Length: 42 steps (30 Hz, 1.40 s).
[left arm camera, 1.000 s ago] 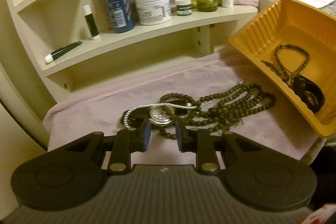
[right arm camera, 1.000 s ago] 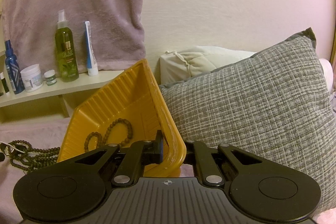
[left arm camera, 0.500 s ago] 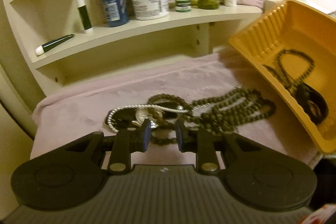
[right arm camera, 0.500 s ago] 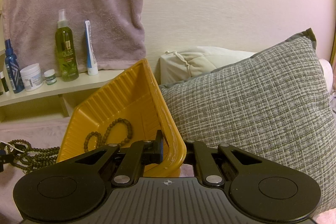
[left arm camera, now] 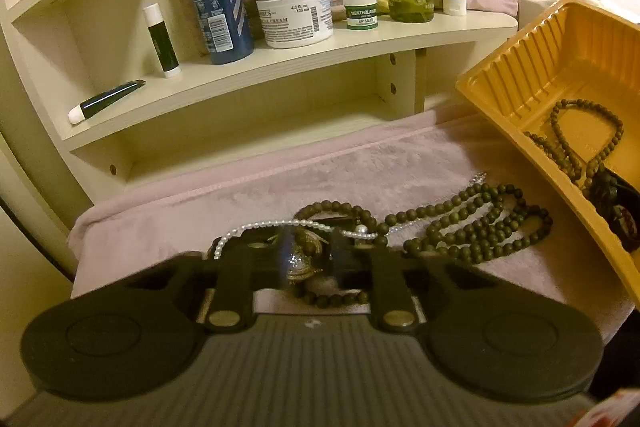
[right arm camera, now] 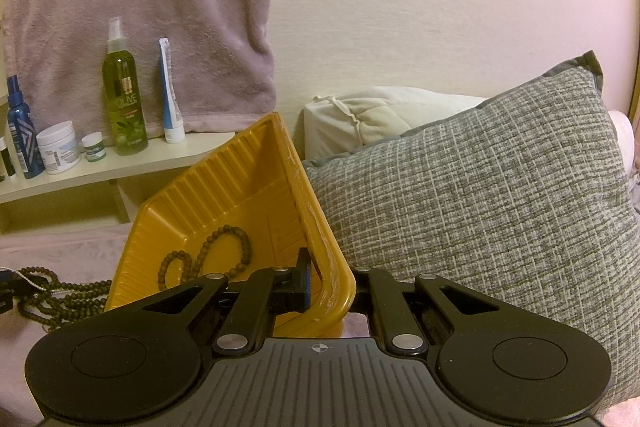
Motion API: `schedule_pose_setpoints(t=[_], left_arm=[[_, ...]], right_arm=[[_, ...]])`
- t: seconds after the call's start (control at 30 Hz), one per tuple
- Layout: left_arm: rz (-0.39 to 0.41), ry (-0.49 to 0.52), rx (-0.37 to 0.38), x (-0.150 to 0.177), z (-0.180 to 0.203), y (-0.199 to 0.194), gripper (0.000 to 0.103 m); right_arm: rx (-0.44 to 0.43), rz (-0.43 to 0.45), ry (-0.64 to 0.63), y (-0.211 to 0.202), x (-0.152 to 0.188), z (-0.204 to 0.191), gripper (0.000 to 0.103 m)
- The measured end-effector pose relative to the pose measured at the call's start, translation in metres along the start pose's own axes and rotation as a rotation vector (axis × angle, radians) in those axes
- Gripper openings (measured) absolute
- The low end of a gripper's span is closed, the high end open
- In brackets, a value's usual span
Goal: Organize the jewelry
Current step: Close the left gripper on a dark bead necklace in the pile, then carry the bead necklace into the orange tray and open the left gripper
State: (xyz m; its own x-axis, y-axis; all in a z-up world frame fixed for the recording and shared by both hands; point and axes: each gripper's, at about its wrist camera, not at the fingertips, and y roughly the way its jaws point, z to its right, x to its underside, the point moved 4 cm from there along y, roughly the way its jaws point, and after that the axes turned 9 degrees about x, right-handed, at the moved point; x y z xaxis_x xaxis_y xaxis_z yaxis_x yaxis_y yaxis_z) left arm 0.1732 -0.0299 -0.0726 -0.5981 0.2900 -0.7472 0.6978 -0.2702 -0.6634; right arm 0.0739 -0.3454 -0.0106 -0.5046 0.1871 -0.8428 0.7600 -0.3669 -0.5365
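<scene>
A heap of jewelry lies on a mauve cloth (left arm camera: 280, 179): a dark bead necklace (left arm camera: 472, 227), a pearl strand (left arm camera: 272, 227) and a sparkly silver piece (left arm camera: 300, 261). My left gripper (left arm camera: 310, 259) is open and low over the heap, its jaws either side of the silver piece. My right gripper (right arm camera: 330, 279) is shut on the rim of a yellow tray (right arm camera: 224, 203), holding it tilted. The tray (left arm camera: 540, 83) holds a bead bracelet (left arm camera: 576, 143) and a dark item (left arm camera: 616, 211).
A cream shelf (left arm camera: 280, 63) behind the cloth carries bottles, a cream jar (left arm camera: 294, 11) and tubes. A mauve towel (right arm camera: 140, 7) hangs above it. A grey woven pillow (right arm camera: 480, 207) and a white pillow (right arm camera: 372, 119) lie right of the tray.
My left gripper has moved forward and down onto the jewelry heap, now straddling the silver piece. The right gripper and tray have stayed still.
</scene>
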Motion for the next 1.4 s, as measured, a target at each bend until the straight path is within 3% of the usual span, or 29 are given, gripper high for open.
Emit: schedule_pose_setpoints(t=[0.03, 0.73, 1.0, 1.4], left_arm=[[-0.003, -0.001, 0.004, 0.0, 0.0, -0.001, 0.006], [0.072, 0.035, 0.121, -0.034, 0.007, -0.066, 0.006], [0.073, 0.065, 0.172, -0.047, 0.027, -0.066, 0.006], [0.064, 0.095, 0.308, -0.063, 0.082, -0.048, 0.006]], right_arm=[[0.0, 0.0, 0.0, 0.0, 0.0, 0.0, 0.009], [-0.002, 0.004, -0.004, 0.001, -0.001, -0.001, 0.009], [-0.003, 0.004, -0.002, 0.0, -0.001, -0.001, 0.009], [-0.004, 0.002, 0.011, 0.0, 0.0, -0.001, 0.009]])
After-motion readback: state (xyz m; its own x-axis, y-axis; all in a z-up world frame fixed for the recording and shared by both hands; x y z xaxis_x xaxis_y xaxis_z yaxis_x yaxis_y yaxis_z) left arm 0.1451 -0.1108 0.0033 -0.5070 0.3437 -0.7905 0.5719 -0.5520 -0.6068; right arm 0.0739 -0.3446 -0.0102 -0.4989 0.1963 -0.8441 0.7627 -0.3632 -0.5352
